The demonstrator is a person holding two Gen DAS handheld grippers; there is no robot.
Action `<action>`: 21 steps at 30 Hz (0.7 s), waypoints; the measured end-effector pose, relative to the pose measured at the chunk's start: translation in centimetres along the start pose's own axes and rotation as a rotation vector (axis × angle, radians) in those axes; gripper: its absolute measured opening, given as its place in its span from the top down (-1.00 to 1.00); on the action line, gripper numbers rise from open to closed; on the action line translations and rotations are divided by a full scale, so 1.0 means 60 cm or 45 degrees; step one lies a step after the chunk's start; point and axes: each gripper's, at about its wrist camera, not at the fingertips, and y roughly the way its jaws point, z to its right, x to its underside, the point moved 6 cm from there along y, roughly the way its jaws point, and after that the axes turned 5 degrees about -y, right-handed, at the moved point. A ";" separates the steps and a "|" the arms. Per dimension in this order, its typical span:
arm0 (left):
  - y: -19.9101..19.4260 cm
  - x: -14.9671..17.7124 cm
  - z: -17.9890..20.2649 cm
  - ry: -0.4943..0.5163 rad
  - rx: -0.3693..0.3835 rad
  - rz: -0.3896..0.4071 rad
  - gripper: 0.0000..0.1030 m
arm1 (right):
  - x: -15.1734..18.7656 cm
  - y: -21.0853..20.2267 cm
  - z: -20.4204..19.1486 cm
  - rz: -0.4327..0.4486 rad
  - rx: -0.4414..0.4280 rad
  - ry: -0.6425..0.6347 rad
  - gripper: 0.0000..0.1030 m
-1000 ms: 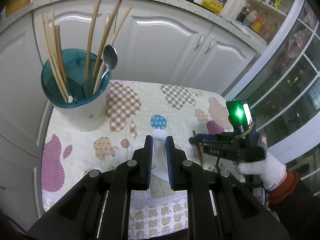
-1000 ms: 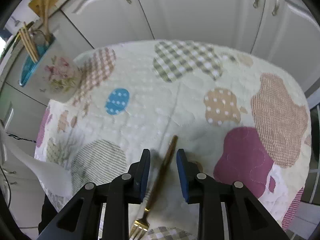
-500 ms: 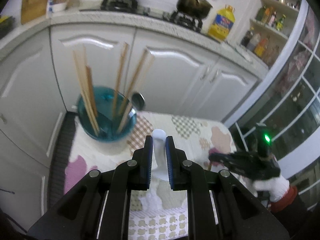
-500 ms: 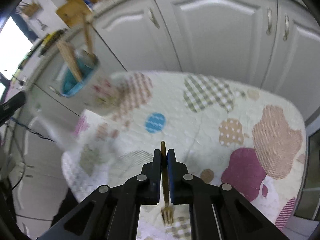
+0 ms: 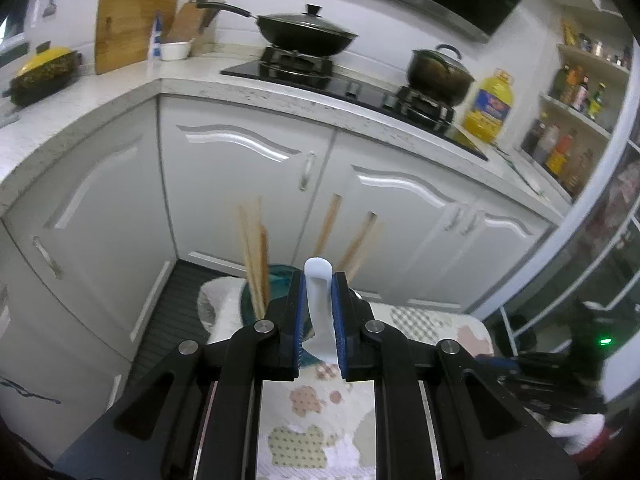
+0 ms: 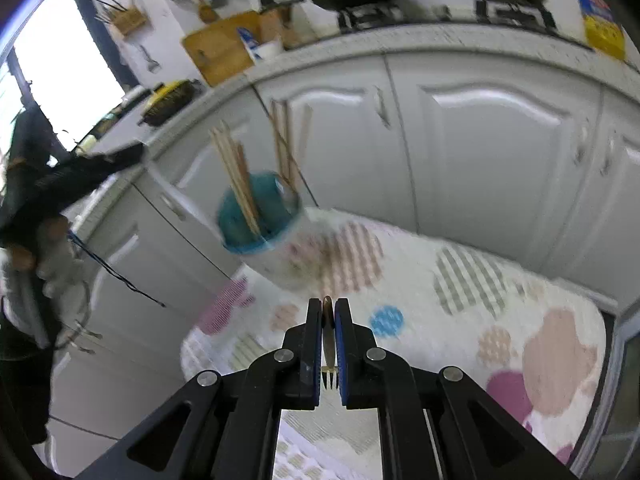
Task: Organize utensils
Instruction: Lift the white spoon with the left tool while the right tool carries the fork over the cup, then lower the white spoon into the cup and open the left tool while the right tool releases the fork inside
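My left gripper [image 5: 318,280] is shut on a white spoon [image 5: 319,312], held above the patchwork-covered table [image 5: 308,420]. The teal-lined utensil cup [image 5: 280,280] with several wooden chopsticks [image 5: 254,256] sits just beyond and below the fingers, mostly hidden by them. My right gripper [image 6: 328,308] is shut on a gold fork [image 6: 328,344], tines toward the camera, lifted above the table [image 6: 500,300]. The cup [image 6: 260,224] stands ahead and to the left in the right wrist view, blurred. The right gripper shows at the far right in the left wrist view [image 5: 560,372].
White kitchen cabinets [image 5: 248,184] stand behind the table. The counter above carries a wok [image 5: 306,36], a pot [image 5: 438,68], a yellow oil bottle [image 5: 488,106] and a cutting board [image 5: 132,28]. Shelves with bottles [image 5: 576,96] are at right.
The right gripper closed on the fork and lifted it off the table. Both grippers rose and tilted up; the left now sits near the cup with the spoon.
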 end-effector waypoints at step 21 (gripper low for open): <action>0.123 0.005 -0.043 0.041 -0.271 -0.035 0.77 | -0.217 0.106 -0.123 0.070 -0.062 -0.243 0.89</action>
